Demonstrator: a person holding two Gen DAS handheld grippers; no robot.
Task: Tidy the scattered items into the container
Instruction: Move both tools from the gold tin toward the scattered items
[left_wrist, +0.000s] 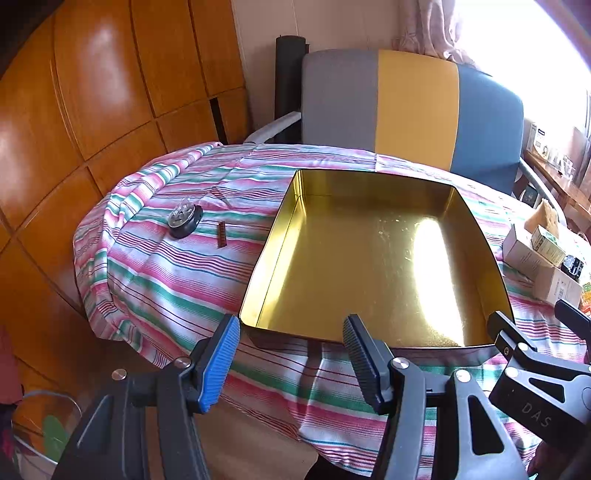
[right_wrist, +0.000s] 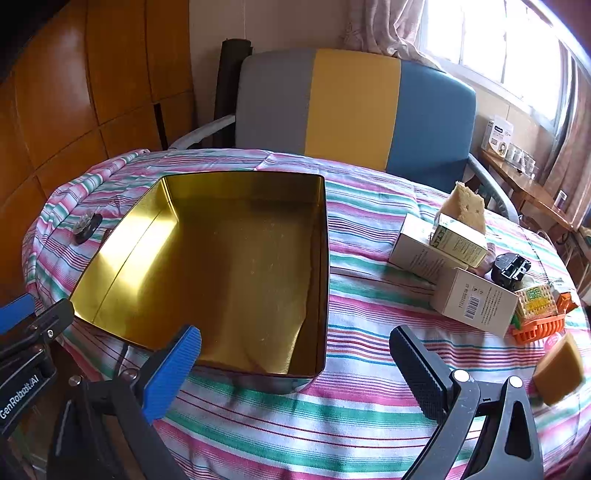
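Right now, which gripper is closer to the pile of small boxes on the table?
Right. The right gripper hangs open with the boxes just ahead to its right. The left gripper, also open, sits across the gold tin from them.

"DAS" marks the right hand-held gripper (left_wrist: 532, 325); "GenRobot.AI" marks the left hand-held gripper (right_wrist: 33, 314).

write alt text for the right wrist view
An empty gold tin sits on a striped tablecloth, with small boxes, sponge pieces and an orange item scattered to its right. The right gripper hovers at the near edge, jaws open and empty.
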